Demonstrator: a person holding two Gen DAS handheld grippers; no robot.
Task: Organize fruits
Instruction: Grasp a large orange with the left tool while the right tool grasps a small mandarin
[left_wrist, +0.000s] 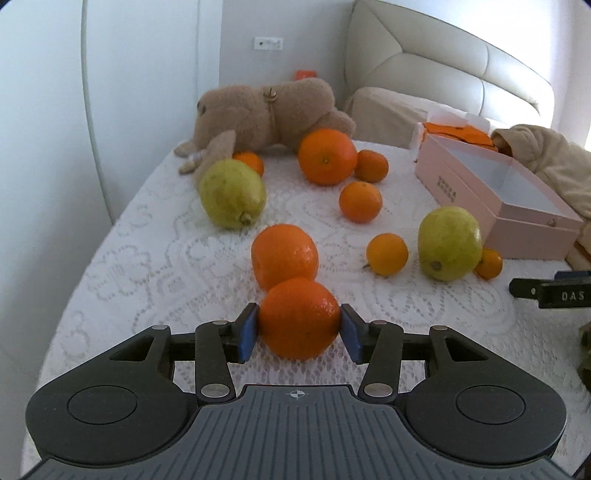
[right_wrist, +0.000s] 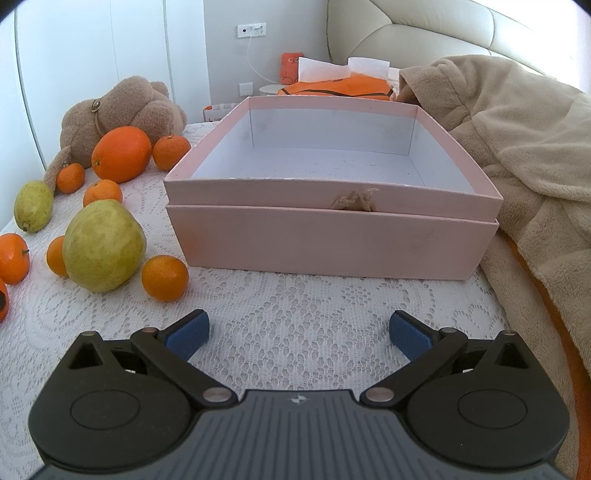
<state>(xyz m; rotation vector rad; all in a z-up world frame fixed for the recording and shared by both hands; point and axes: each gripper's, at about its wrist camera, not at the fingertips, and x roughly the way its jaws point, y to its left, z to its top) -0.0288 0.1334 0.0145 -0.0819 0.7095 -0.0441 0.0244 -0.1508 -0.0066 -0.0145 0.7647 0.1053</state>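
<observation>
- Left wrist view: left gripper (left_wrist: 299, 328) pinched an orange (left_wrist: 299, 318), low centre of frame.
- Right gripper (right_wrist: 298, 334) jaws spread, empty, facing the box (right_wrist: 332, 236).
- Judged: pickup step; next, carry to box.

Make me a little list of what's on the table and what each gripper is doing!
left gripper: shut on an orange
right gripper: open, holding nothing, facing the box
pink box: open, nothing inside
green pears: two, one near the box, one farther left
other oranges: several, big and small, loose on the lace tablecloth
plush toy: lying behind the fruit
beige blanket: right of the box
</observation>
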